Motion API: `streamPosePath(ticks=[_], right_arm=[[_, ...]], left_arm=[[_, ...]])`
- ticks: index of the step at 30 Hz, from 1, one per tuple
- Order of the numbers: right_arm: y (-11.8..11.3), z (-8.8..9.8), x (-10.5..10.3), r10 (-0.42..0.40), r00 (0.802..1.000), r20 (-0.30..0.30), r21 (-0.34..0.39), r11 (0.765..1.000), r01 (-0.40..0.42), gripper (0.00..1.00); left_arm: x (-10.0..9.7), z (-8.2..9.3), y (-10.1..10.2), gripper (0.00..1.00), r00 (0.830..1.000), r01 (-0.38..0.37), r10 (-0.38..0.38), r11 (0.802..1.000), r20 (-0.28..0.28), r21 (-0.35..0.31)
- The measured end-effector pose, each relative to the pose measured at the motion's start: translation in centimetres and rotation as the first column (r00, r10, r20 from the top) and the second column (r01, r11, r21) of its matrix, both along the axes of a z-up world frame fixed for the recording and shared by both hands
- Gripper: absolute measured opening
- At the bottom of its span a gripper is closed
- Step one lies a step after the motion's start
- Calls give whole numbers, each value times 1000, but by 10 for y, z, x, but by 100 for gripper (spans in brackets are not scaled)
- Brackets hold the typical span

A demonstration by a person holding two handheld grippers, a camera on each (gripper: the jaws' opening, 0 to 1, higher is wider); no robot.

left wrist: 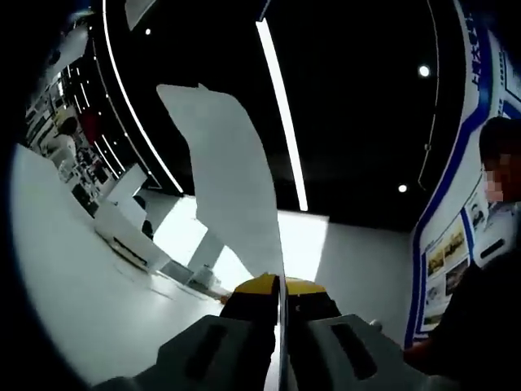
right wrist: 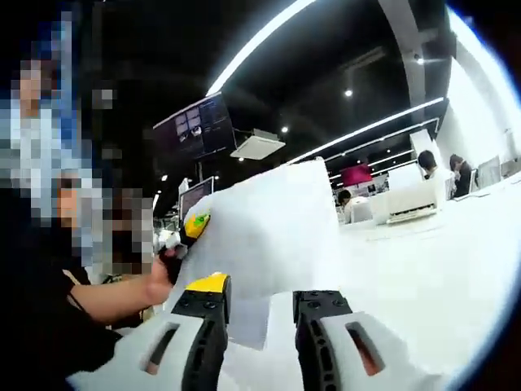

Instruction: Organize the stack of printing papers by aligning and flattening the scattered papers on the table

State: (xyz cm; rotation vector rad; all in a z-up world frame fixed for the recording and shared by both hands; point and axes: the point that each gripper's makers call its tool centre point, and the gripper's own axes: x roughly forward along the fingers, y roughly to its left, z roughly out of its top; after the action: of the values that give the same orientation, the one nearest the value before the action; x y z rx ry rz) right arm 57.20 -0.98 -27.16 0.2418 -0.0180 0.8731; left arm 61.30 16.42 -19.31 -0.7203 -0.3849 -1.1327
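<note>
- Pinching a paper sheet (left wrist: 232, 187) edge-on, left claw (left wrist: 281, 326) has jaws pressed together; sheet stands lifted off the white bench (left wrist: 73, 277).
- Right claw (right wrist: 260, 326) spread, sheet (right wrist: 269, 232) hanging between and above its jaws.
- A hand (right wrist: 159, 281) grips the left claw (right wrist: 195, 224) beyond.

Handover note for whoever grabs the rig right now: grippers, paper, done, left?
Left gripper: shut on the paper, which stands edge-on between its fingers and rises off the table.
Right gripper: open, its fingers just below the lower edge of the same paper; nothing held.
Left gripper also shows in the right gripper view, at the paper's far side.
Done: paper lifted.
Left: probably grip with the right, square the edges, lay flat on the table.
</note>
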Motion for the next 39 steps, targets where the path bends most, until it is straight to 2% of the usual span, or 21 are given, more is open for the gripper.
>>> streamPosePath(ticks=[3,6,11,14,16,18,19,21,23,27,28,29,30,32,36,39], right_arm=[[-8,-6,1,8,999,-32,-28,1000,-9,40],[-18,-6,2,18,998,-66,-13,1000,-19,47],[-40,0,13,6,997,-83,-18,1000,-7,56],[-55,15,27,-6,998,-68,0,1000,6,58],[-57,27,35,4,999,-51,24,1000,-3,59],[-50,48,42,72,997,0,65,995,-71,58],[-44,52,42,116,993,-22,98,989,-113,57],[-39,56,49,150,987,-60,133,981,-141,54],[-27,59,50,219,971,-94,164,966,-202,49],[-20,64,44,296,949,-112,178,945,-274,9],[-21,66,43,286,952,-109,174,948,-265,4],[-24,69,42,274,959,-73,153,953,-260,0],[-25,72,38,281,959,-42,138,952,-273,0],[-24,76,34,274,961,-39,148,953,-265,0],[-18,77,31,259,965,-46,119,960,-252,0],[-13,74,30,247,968,-48,93,966,-242,0]], left_arm=[[-6,3,-2,6,999,24,-24,1000,22,-5],[-9,4,-6,6,999,40,-40,999,34,2],[-13,3,-13,6,996,86,-87,996,30,17],[-20,-6,-29,6,988,150,-151,985,13,80],[-24,-11,-39,6,983,180,-182,976,9,126],[-24,-11,-44,6,982,186,-189,973,11,139],[-26,-12,-45,6,981,191,-195,971,12,147],[-26,-12,-43,6,981,191,-195,970,15,148],[-27,-13,-42,6,980,193,-197,970,13,148],[-23,-15,-41,6,983,183,-185,971,1,155],[-21,-17,-41,6,984,176,-177,972,-7,158],[-19,-18,-40,6,986,164,-164,972,-11,166],[-16,-20,-40,6,989,146,-145,973,-14,178],[-12,-23,-40,6,993,114,-113,974,-12,196],[-6,-23,-34,6,996,91,-87,979,-28,180],[4,-26,-26,7,995,63,-51,988,-83,144]])
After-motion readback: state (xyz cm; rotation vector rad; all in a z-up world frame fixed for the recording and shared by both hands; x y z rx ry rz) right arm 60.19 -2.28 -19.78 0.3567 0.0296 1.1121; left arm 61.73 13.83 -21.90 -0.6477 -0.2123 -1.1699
